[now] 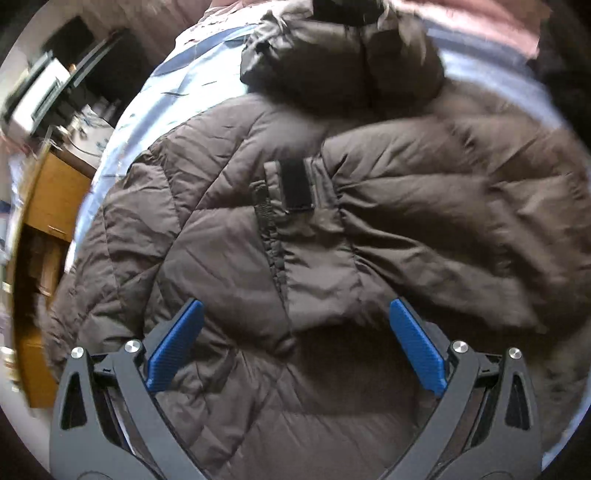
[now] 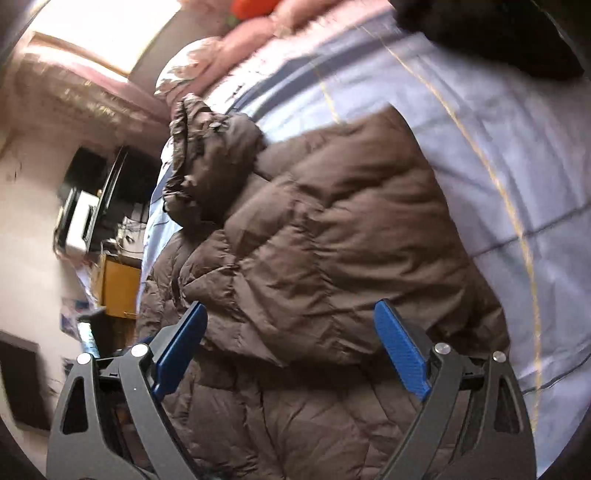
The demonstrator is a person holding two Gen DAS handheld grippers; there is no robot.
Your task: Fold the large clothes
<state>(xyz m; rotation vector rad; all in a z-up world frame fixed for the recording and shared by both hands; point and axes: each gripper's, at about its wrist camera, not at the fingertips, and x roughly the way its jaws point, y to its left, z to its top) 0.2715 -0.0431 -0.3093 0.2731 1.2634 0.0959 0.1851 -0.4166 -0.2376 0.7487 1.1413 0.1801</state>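
Note:
A large brown quilted puffer jacket (image 1: 229,236) lies spread on a light blue bed sheet (image 1: 155,110). Its hood (image 1: 332,70) is at the far end, and a sleeve (image 1: 461,229) is folded across the body with a black cuff strap (image 1: 295,184) near the middle. My left gripper (image 1: 295,308) hovers open over the jacket, holding nothing. In the right wrist view the jacket (image 2: 332,229) fills the middle, hood (image 2: 210,162) at the upper left. My right gripper (image 2: 290,310) is open above the folded sleeve, empty.
The blue sheet (image 2: 498,155) extends to the right of the jacket. A dark garment (image 2: 498,33) lies at the far right corner. Pink bedding (image 2: 258,33) is at the head. A wooden cabinet (image 1: 55,199) and cluttered desk (image 2: 85,221) stand left of the bed.

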